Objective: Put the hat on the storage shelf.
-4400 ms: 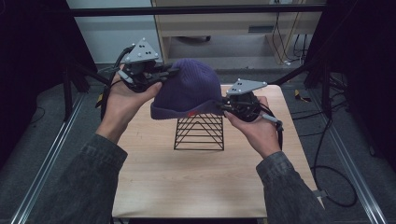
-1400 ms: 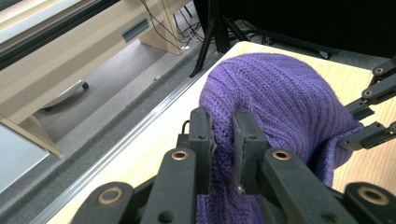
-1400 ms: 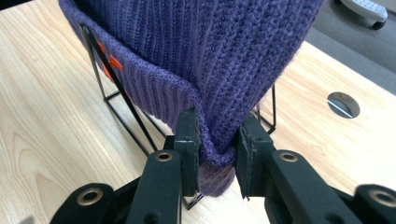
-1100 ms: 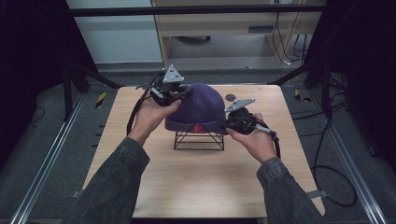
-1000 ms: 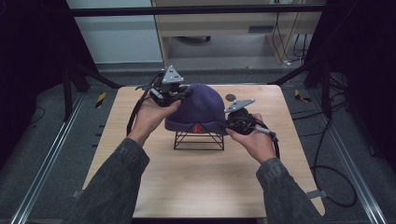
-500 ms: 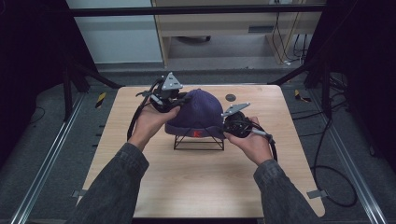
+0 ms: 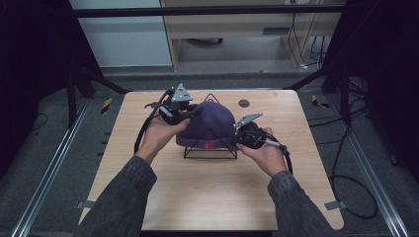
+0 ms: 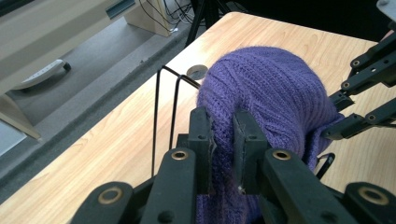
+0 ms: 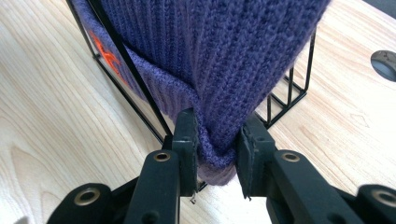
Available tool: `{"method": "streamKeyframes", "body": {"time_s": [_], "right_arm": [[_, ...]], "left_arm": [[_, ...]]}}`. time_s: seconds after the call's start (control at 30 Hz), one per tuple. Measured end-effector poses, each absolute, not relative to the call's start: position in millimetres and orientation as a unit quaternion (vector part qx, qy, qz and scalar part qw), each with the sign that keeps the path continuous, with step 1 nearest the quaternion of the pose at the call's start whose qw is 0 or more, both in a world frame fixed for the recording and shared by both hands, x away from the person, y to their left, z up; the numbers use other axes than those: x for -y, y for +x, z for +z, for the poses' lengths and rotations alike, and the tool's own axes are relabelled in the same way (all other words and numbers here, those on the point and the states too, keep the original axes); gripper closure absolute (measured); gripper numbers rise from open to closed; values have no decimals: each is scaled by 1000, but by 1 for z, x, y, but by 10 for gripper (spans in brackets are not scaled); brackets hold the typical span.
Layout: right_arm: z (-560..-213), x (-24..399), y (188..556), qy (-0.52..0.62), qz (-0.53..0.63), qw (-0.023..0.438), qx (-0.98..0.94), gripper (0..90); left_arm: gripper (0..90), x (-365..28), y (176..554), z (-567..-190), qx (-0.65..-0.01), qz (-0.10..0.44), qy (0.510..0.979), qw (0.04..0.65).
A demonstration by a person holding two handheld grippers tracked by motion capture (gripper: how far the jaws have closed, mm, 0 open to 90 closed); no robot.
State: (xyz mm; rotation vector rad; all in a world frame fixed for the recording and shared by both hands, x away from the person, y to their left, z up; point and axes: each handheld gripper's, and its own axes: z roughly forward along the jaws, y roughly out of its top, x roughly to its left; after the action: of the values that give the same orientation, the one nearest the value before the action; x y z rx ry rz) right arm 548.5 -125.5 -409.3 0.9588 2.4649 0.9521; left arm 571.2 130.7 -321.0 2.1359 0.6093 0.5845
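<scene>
Landmark: black wire stand (image 7: pixel 210 150), mid surface (image 7: pixel 197 197).

Nearest the person, two grey sleeves come in from the bottom edge of the high view, hands w/ one tool each.

Right tool (image 7: pixel 240 136) sits just right of the stand, low, jaws pinched on the rim of the purple knit beanie (image 7: pixel 210 126). Right gripper view: folded cuff (image 9: pixel 212 154) bunched betw. both pads, stand wires just behind, orange logo (image 9: pixel 105 53) on the cuff left of the grip.

Left tool (image 7: pixel 190 112) sits at the stand's upper left, clamped on the beanie's side. Left gripper view: knit (image 8: pixel 261 93) squeezed betw. its pads, right tool at far right edge.

Beanie drapes over the stand, stand's tip poking out behind the crown, base wires showing below the cuff.

Beyond the stand: round grommet hole (image 7: pixel 243 103) near the surface's far edge.
</scene>
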Motion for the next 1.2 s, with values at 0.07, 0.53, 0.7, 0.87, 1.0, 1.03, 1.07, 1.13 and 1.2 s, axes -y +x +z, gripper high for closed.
{"method": "streamKeyframes", "body": {"time_s": [0.07, 0.53, 0.7, 0.87, 1.0, 1.03, 1.07, 1.13, 1.2], "right_arm": [[-411, 124, 549, 337, 331, 165, -866, 716], [-425, 126, 549, 345, 320, 155, -868, 695], [-427, 124, 548, 343, 308, 154, -874, 627], [-426, 129, 544, 347, 307, 159, -872, 571], [-427, 132, 541, 350, 305, 159, -871, 541], [-427, 132, 540, 352, 307, 159, -870, 540], [-427, 133, 539, 353, 307, 158, -870, 540], [-426, 133, 537, 352, 311, 161, -868, 536], [-425, 134, 535, 351, 311, 164, -868, 528]], "left_arm": [[790, -131, 571, -323, -243, 231, 849, 409], [777, -136, 567, -340, -246, 212, 850, 415], [671, -137, 569, -345, -256, 207, 853, 404], [644, -143, 566, -344, -260, 208, 848, 413], [649, -149, 563, -343, -263, 208, 842, 422], [650, -150, 562, -342, -265, 210, 841, 424], [648, -152, 561, -341, -265, 210, 841, 423], [625, -154, 559, -339, -263, 215, 842, 419], [596, -156, 557, -338, -264, 223, 841, 416]]}}
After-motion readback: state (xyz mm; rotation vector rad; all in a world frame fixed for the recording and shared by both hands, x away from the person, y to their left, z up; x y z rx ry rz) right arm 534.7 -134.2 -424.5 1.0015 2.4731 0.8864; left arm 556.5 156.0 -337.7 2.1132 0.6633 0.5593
